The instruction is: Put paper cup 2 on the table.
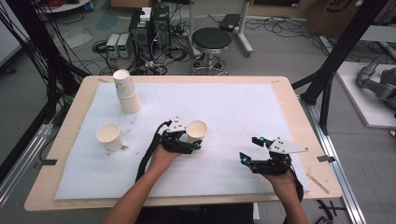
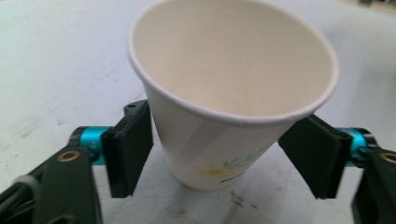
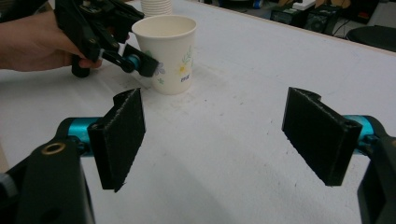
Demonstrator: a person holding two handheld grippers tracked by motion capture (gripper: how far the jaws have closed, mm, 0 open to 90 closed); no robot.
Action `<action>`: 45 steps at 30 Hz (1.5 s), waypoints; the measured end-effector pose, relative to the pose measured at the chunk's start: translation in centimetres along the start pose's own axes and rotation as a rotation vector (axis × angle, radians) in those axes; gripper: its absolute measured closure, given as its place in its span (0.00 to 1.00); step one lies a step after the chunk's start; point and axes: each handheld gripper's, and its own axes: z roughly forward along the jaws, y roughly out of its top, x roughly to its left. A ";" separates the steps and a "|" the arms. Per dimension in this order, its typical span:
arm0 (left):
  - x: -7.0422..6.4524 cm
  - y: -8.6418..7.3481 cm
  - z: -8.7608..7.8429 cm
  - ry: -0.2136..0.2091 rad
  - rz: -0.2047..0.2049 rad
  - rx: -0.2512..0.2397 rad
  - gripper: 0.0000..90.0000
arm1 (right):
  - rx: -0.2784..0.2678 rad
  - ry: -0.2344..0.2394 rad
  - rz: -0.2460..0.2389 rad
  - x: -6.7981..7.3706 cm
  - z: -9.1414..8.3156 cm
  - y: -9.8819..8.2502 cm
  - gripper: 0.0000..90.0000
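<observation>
Three lone or stacked cup groups: left claw (image 1: 195,140) loosely straddles one cup (image 1: 196,130); right claw (image 1: 251,148) gapes.

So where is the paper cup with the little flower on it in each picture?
High view: the flowered cup stands mid-table on the white mat, beside the left claw.
Left gripper view: the cup is in the centre, between the black pads, with gaps either side.
Right gripper view: upper left.
Shared landmark: the cup stack.

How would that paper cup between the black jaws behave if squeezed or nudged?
The paper cup looks empty and thin-walled, so it is probably very light and would dent under a firm squeeze. Standing upright on its narrower base, wider at the rim, it may tip easily if nudged near the top.
</observation>
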 end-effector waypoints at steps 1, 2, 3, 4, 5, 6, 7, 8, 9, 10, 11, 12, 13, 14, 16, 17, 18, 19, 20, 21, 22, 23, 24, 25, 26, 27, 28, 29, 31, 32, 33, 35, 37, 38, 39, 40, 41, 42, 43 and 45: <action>0.1 -0.1 -0.6 -0.004 -0.013 -0.022 0.24 | 0.000 -0.003 -0.001 0.0 0.0 0.0 0.24; 0.2 -0.2 -0.9 -0.004 -0.017 -0.033 0.22 | 0.000 -0.004 0.000 -0.1 -0.1 0.0 0.24; 0.3 -0.3 -1.4 -0.003 -0.020 -0.047 0.22 | 0.000 -0.006 -0.001 -0.1 -0.1 -0.1 0.24; 0.3 -0.3 -2.0 -0.003 -0.023 -0.062 0.21 | 0.002 -0.007 0.002 -0.1 -0.1 -0.1 0.24; 0.4 -0.4 -2.5 -0.001 -0.022 -0.075 0.21 | -0.002 -0.009 -0.003 -0.2 -0.2 -0.1 0.24; 0.4 -0.5 -3.0 0.001 -0.027 -0.086 0.20 | -0.003 -0.011 -0.003 -0.2 -0.2 -0.1 0.24; 0.5 -0.6 -3.7 0.000 -0.032 -0.094 0.19 | 0.000 -0.013 0.000 -0.2 -0.2 -0.1 0.24; 0.5 -0.7 -4.1 0.002 -0.029 -0.101 0.18 | -0.001 -0.017 0.005 -0.2 -0.2 -0.1 0.24; 0.4 -0.8 -4.6 0.000 -0.032 -0.116 0.18 | -0.001 -0.016 0.005 -0.2 -0.2 -0.1 0.24; 0.4 -1.0 -5.4 0.001 -0.027 -0.132 0.18 | 0.004 -0.018 0.008 -0.2 -0.3 -0.1 0.24; 0.3 -1.1 -5.8 0.010 -0.027 -0.139 0.18 | 0.001 -0.022 0.006 -0.3 -0.2 -0.1 0.24; 0.2 -1.2 -6.3 0.020 -0.026 -0.146 0.18 | 0.001 -0.024 0.005 -0.3 -0.2 -0.2 0.24; 0.1 -1.3 -6.8 0.030 -0.025 -0.151 0.18 | 0.001 -0.026 0.005 -0.4 -0.2 -0.2 0.24; 0.1 -1.5 -7.3 0.041 -0.025 -0.154 0.18 | 0.003 -0.030 0.006 -0.4 -0.2 -0.2 0.24; 0.0 -1.9 -8.4 0.047 -0.027 -0.163 0.18 | 0.012 -0.041 0.004 -0.4 -0.2 -0.2 0.24; -0.1 -2.2 -8.9 0.050 -0.022 -0.176 0.18 | 0.013 -0.046 0.003 -0.3 -0.2 -0.2 0.24; -0.1 -2.4 -9.5 0.047 -0.022 -0.195 0.18 | 0.019 -0.047 0.006 -0.3 -0.2 -0.2 0.24; -0.1 -2.7 -10.0 0.046 -0.027 -0.208 0.18 | 0.019 -0.050 0.001 -0.3 -0.2 -0.2 0.24; 0.0 -2.9 -10.4 0.050 -0.026 -0.213 0.18 | 0.018 -0.056 0.000 -0.3 -0.3 -0.2 0.24; 0.0 -3.1 -10.8 0.053 -0.026 -0.211 0.18 | 0.018 -0.060 -0.002 -0.3 -0.4 -0.2 0.24; 0.0 -3.2 -11.1 0.057 -0.028 -0.215 0.18 | 0.015 -0.064 0.005 -0.2 -0.5 -0.2 0.24; 0.1 -3.4 -11.5 0.057 -0.032 -0.217 0.18 | 0.013 -0.070 0.000 -0.3 -0.6 -0.2 0.24; 0.1 -3.4 -11.7 0.060 -0.032 -0.221 0.18 | 0.010 -0.074 0.009 -0.2 -0.7 -0.2 0.24; 0.1 -3.5 -12.0 0.064 -0.032 -0.225 0.18 | 0.010 -0.077 0.012 -0.2 -0.8 -0.2 0.24; 0.1 -3.5 -12.3 0.064 -0.027 -0.230 0.18 | 0.010 -0.081 0.010 -0.2 -0.9 -0.2 0.24; 0.0 -3.6 -12.7 0.064 -0.031 -0.242 0.18 | 0.011 -0.086 0.012 -0.1 -1.0 -0.2 0.24; 0.0 -3.7 -12.9 0.063 -0.032 -0.249 0.18 | 0.013 -0.095 0.005 -0.1 -1.1 -0.2 0.24; 0.0 -3.8 -13.1 0.070 -0.027 -0.255 0.18 | 0.014 -0.099 0.004 0.0 -1.2 -0.2 0.24; -0.1 -3.9 -13.6 0.085 -0.024 -0.264 0.19 | 0.014 -0.110 0.002 0.2 -1.5 -0.3 0.24; -0.1 -3.9 -13.7 0.089 -0.021 -0.265 0.19 | 0.015 -0.111 0.004 0.4 -1.6 -0.3 0.24; -0.1 -3.9 -13.8 0.093 -0.019 -0.269 0.18 | 0.013 -0.115 -0.001 0.4 -1.7 -0.3 0.24; -0.1 -4.0 -14.1 0.096 -0.020 -0.280 0.19 | 0.015 -0.119 -0.002 0.6 -1.8 -0.3 0.24; -0.1 -4.1 -14.2 0.099 -0.020 -0.280 0.19 | 0.008 -0.123 -0.003 0.7 -2.0 -0.1 0.24; -0.1 -4.1 -14.2 0.100 -0.019 -0.280 0.19 | 0.001 -0.128 -0.005 0.8 -2.0 -0.1 0.24; 0.0 -4.1 -14.2 0.102 -0.019 -0.279 0.19 | -0.002 -0.128 -0.005 0.9 -2.1 -0.1 0.24; 0.0 -4.1 -14.2 0.101 -0.019 -0.276 0.19 | 0.000 -0.126 -0.006 0.9 -2.1 -0.1 0.24; 0.0 -4.1 -14.1 0.099 -0.018 -0.277 0.19 | 0.002 -0.123 -0.005 0.9 -2.1 -0.1 0.24; 0.0 -4.1 -14.1 0.098 -0.017 -0.276 0.19 | 0.002 -0.124 -0.007 0.9 -2.0 -0.2 0.24; 0.0 -4.1 -14.0 0.099 -0.010 -0.275 0.19 | 0.003 -0.124 -0.005 0.9 -2.0 -0.3 0.24; -0.1 -4.1 -13.9 0.099 -0.003 -0.266 0.20 | 0.005 -0.120 -0.003 0.8 -1.9 -0.4 0.24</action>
